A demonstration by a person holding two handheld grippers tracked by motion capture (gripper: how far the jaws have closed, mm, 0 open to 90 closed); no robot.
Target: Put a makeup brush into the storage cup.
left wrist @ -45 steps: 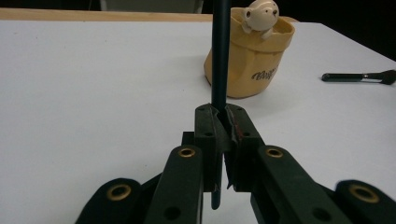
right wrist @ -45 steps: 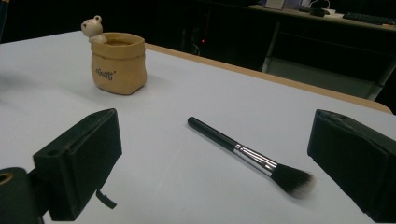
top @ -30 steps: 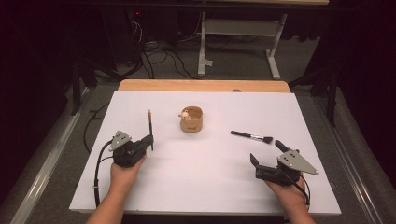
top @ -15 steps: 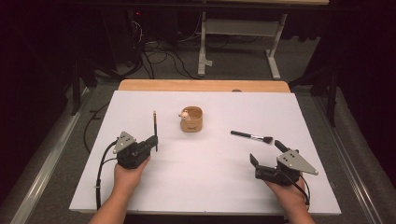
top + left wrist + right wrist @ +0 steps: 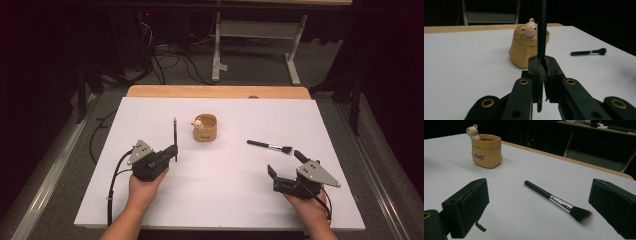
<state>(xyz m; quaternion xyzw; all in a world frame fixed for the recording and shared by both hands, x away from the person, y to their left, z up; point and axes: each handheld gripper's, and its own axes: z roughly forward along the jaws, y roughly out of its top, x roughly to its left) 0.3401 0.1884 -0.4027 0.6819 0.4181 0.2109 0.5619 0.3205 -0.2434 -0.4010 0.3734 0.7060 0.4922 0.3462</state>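
High view: the left gripper (image 5: 172, 152) clenches its jaws on a thin dark pencil (image 5: 175, 135) held upright, likely bound for the bear-trimmed pot (image 5: 205, 128), while the right gripper (image 5: 285, 168) waits released by the makeup brush (image 5: 269, 146).

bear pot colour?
Tan-yellow pot, cream bear on its rim; right gripper view shows it best.

High view is looking forward and down from above the worktop's (image 5: 150, 200) near edge. Both gripper views are sitting low and close over it, each facing the far side; all three are sharing the pouch-shaped cup (image 5: 205, 128) (image 5: 524, 51) (image 5: 486, 151) and brush (image 5: 269, 146) (image 5: 587, 52) (image 5: 557, 202).
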